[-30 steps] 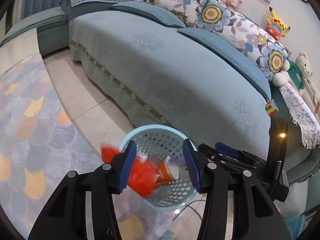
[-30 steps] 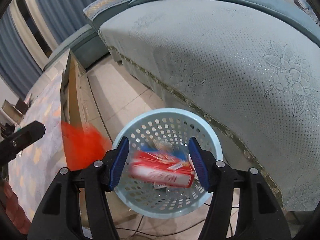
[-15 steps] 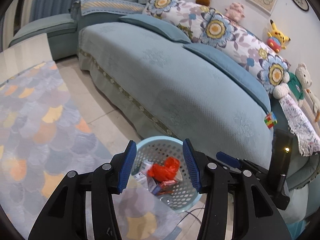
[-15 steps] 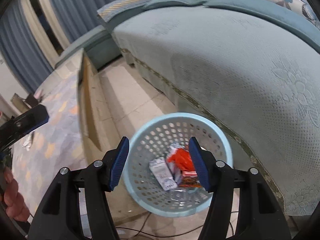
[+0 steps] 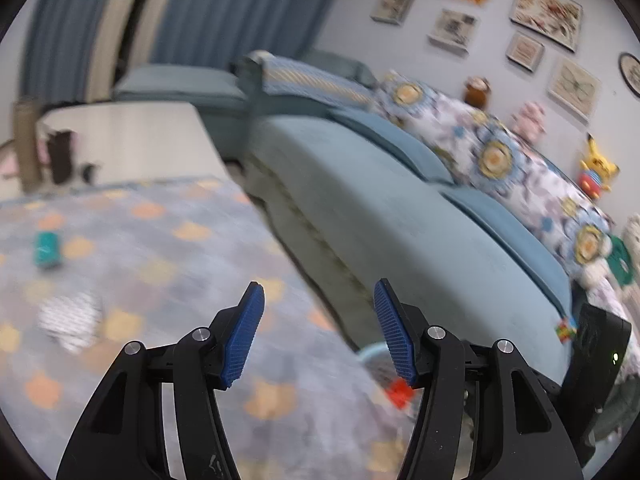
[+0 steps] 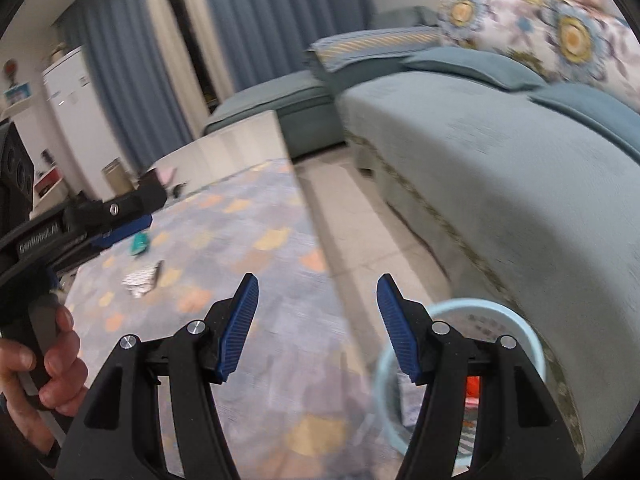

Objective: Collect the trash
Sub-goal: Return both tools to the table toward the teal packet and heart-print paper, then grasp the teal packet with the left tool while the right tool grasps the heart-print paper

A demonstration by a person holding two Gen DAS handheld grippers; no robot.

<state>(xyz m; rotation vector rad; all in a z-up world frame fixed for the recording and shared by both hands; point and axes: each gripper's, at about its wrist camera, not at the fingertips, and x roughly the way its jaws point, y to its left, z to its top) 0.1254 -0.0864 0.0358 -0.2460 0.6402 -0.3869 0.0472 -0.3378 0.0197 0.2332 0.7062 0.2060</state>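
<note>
Beside the sofa [image 6: 520, 168]: basket [image 6: 524, 322] holds red trash | left gripper [image 5: 318, 330] jaws opening, empty | right gripper [image 6: 316, 326] apart, empty | teal packet [image 5: 47, 249] and silver wrapper [image 5: 72, 318] lie far left on rug [image 5: 168, 264], likely next.

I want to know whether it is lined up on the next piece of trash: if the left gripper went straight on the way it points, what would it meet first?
Probably bare patterned rug. Nothing lies between the opening, empty jaws of the left gripper; the teal packet and silver wrapper lie well left.
</note>
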